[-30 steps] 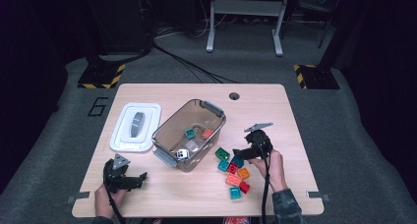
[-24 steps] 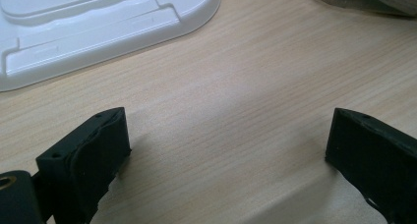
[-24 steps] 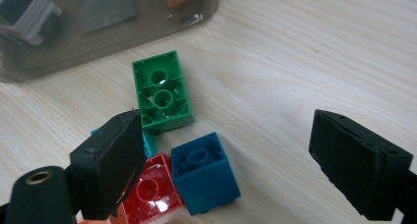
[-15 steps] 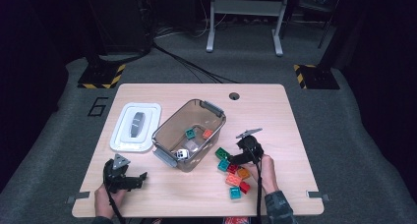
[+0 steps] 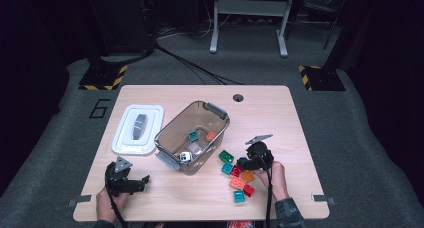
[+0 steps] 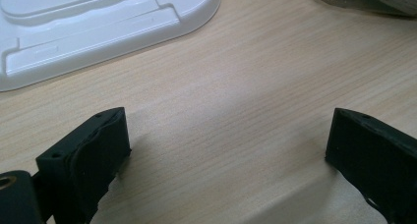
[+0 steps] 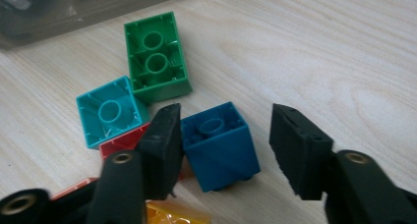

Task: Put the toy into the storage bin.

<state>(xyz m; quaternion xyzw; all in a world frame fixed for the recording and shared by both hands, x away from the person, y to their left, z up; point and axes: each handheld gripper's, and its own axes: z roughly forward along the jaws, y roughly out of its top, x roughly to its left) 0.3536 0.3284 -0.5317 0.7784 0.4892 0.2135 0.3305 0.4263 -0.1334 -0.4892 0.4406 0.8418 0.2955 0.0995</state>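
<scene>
A "6" (image 5: 100,108) marks the floor at nine o'clock. Right tool (image 7: 223,135), lower than before, has been closing around the blue block (image 7: 220,145), not yet clamped; left tool (image 6: 226,150) released.

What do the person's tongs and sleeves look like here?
Both tongs, left and right, are black, each topped by a grey three-cornered plate with a black cable trailing back along the hand. Up close, the jaws are blocky matte-black pads with small holes, on arms with brass-coloured pivot screws. The right sleeve looks dark and patterned.
</scene>
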